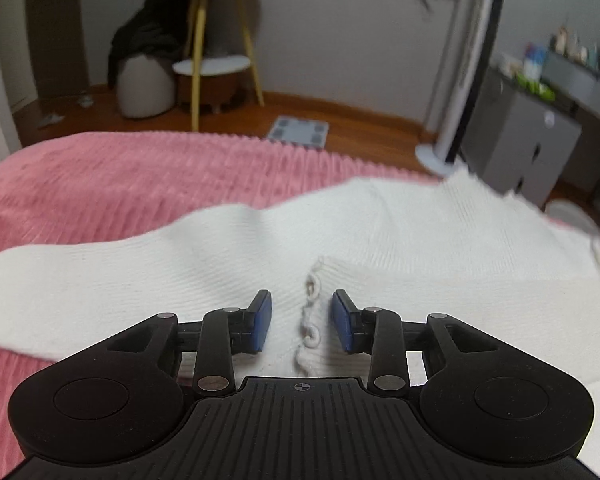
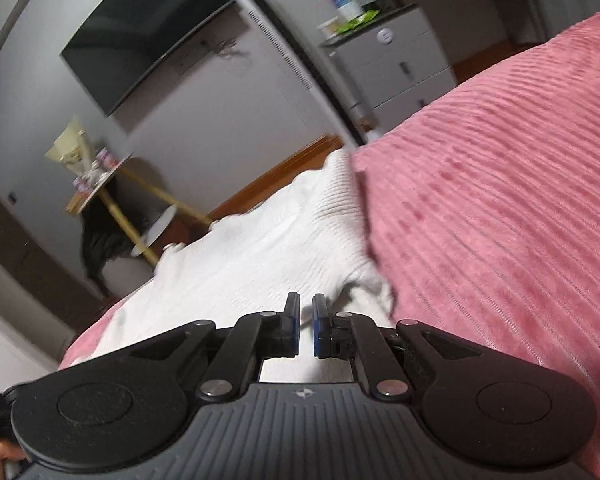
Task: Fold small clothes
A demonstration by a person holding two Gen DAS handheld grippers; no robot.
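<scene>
Lying under left gripper (image 1: pixel 301 322): garment (image 1: pixel 220 256), seemingly.

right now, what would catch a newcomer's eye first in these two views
A white knit garment lies spread over a ribbed pink blanket, filling the middle of both views. The left tool sits open over the garment's looped trim. The right tool is almost closed at the garment's near edge, with a dark wall-mounted screen behind.
</scene>
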